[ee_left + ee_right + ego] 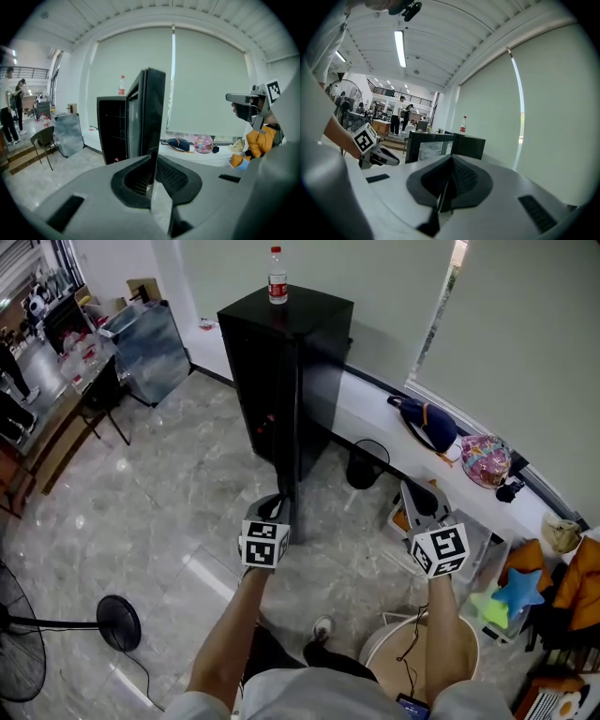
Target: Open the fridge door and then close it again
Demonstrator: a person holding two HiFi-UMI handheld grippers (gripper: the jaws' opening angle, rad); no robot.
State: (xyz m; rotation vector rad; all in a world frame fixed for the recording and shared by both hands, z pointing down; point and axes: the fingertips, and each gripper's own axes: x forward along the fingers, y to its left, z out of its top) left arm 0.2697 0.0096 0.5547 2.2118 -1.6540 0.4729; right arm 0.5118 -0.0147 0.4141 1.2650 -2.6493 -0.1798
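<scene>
Jaws closed, empty: left gripper [152, 161], right gripper [449, 171]. Fridge [258, 362] open; bottle [277, 276] on top.

We see a tall glossy black fridge [281, 362], a red-capped, red-labelled clear plastic bottle [277, 277], and a grey-veined marble-patterned tile floor [169, 512].

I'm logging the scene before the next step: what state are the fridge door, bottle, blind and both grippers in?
Fridge door: open.
Bottle: upright on the fridge, capped.
Blind: down.
Left gripper: shut, empty.
Right gripper: shut, empty.
</scene>
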